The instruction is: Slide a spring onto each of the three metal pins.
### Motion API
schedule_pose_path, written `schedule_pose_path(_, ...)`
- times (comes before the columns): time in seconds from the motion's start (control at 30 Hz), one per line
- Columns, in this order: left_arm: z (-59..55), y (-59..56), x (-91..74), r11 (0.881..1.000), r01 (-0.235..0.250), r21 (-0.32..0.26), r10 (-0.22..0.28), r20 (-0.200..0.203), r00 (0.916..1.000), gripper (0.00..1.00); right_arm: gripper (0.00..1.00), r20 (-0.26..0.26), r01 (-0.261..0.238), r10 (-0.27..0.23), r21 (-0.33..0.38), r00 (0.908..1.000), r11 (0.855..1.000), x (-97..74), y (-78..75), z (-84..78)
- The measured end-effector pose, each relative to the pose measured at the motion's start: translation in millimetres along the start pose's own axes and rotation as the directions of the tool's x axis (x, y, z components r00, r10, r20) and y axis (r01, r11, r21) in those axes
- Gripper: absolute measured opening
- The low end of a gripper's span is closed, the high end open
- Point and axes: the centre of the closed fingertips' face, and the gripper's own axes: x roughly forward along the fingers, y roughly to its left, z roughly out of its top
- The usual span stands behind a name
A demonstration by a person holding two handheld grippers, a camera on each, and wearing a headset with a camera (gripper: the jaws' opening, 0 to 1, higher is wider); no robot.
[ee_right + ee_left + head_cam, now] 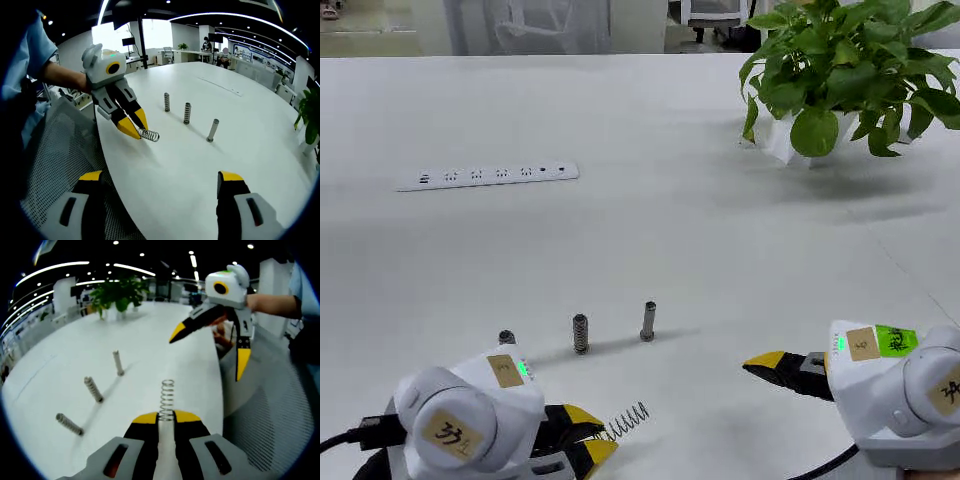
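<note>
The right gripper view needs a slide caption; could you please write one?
Left gripper holds a spring beside two sprung pins and one bare pin; right gripper open.

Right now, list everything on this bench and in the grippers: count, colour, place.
table: one, white, under everything.
power strip: one, white, lying flat at the far left.
plant: one, green, in a white pot at the far right.
pins with springs: two, grey metal, upright at the left and middle of the row in the head view.
bare pin: one, grey metal, upright at the right end of that row.
loose spring: one, silvery, sticking out of the left gripper's tips.
left gripper: one, white with black-and-yellow jaws, shut on the loose spring, near the row.
right gripper: one, same colours, open and empty, to the right.
</note>
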Motion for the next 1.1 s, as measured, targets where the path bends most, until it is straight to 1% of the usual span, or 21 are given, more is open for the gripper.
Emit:
schedule_pose_path(0.07, 0.2, -2.8, -3.1, 1.0, 0.008, 0.014, -0.008, 0.005, 1.0, 0.1, 0.94, 0.002, -0.008, 0.008, -0.018, 1.0, 1.0, 2.9, -1.0, 5.5)
schedule_pose_path(0.17, 1.0, -3.9, -7.0, 1.0, 0.01, 0.026, -0.011, 0.012, 0.9999, 0.1, 0.93, 0.006, -0.023, 0.023, -0.034, 0.9997, 0.999, 6.8, -1.7, 13.5)
schedule_pose_path(0.27, 2.0, -4.8, -9.1, 0.999, 0.017, 0.033, -0.017, 0.022, 0.9996, 0.1, 0.89, 0.015, -0.042, 0.043, -0.057, 0.999, 0.997, 10.0, -0.2, 22.5)
schedule_pose_path(0.3, 1.9, -6.9, -9.9, 0.999, 0.029, 0.045, -0.03, 0.024, 0.9993, 0.1, 0.87, 0.017, -0.047, 0.048, -0.065, 0.9987, 0.997, 11.6, 0.4, 26.2)
schedule_pose_path(0.37, 2.8, -8.6, -11.8, 0.998, 0.033, 0.055, -0.035, 0.03, 0.999, 0.1, 0.85, 0.025, -0.067, 0.069, -0.087, 0.9973, 0.994, 14.0, 4.2, 32.4)
schedule_pose_path(0.47, 3.2, -9.1, -13.6, 0.998, 0.035, 0.058, -0.037, 0.036, 0.9987, 0.1, 0.76, 0.043, -0.096, 0.1, -0.093, 0.994, 0.991, 16.6, 10.1, 41.2)
schedule_pose_path(0.57, 3.1, -9.6, -16.1, 0.997, 0.037, 0.07, -0.04, 0.038, 0.9985, 0.1, 0.69, 0.052, -0.12, 0.125, -0.091, 0.9908, 0.989, 19.9, 14.2, 46.3)
schedule_pose_path(0.73, 4.5, -13.2, -18.3, 0.994, 0.056, 0.091, -0.06, 0.044, 0.9972, 0.1, 0.53, 0.036, -0.168, 0.173, -0.11, 0.9843, 0.98, 26.1, 22.1, 47.2)
schedule_pose_path(0.77, 4.5, -14.0, -18.4, 0.994, 0.059, 0.095, -0.063, 0.045, 0.997, 0.1, 0.5, 0.026, -0.188, 0.192, -0.111, 0.9811, 0.976, 27.1, 25.9, 46.6)
schedule_pose_path(0.8, 4.9, -14.4, -18.5, 0.994, 0.061, 0.096, -0.066, 0.048, 0.9967, 0.1, 0.46, 0.024, -0.194, 0.198, -0.114, 0.9799, 0.974, 28.1, 27.7, 46.9)
schedule_pose_path(0.87, 5.1, -15.7, -18.6, 0.993, 0.067, 0.096, -0.072, 0.051, 0.9961, 0.1, 0.42, 0.021, -0.205, 0.209, -0.13, 0.9776, 0.97, 29.6, 31.7, 47.3)
schedule_pose_path(0.9, 4.8, -15.9, -18.6, 0.993, 0.069, 0.097, -0.075, 0.051, 0.9959, 0.1, 0.4, 0.019, -0.216, 0.221, -0.144, 0.975, 0.966, 30.1, 35.3, 47.9)
schedule_pose_path(1.0, 4.6, -17.0, -18.7, 0.992, 0.077, 0.097, -0.082, 0.051, 0.9953, 0.1, 0.28, 0.015, -0.248, 0.254, -0.153, 0.9672, 0.957, 30.3, 42.1, 48.1)
schedule_pose_path(1.1, 4.4, -18.4, -19.0, 0.991, 0.086, 0.102, -0.091, 0.051, 0.9945, 0.1, 0.25, 0.001, -0.257, 0.261, -0.157, 0.9654, 0.954, 32.3, 44.4, 45.8)
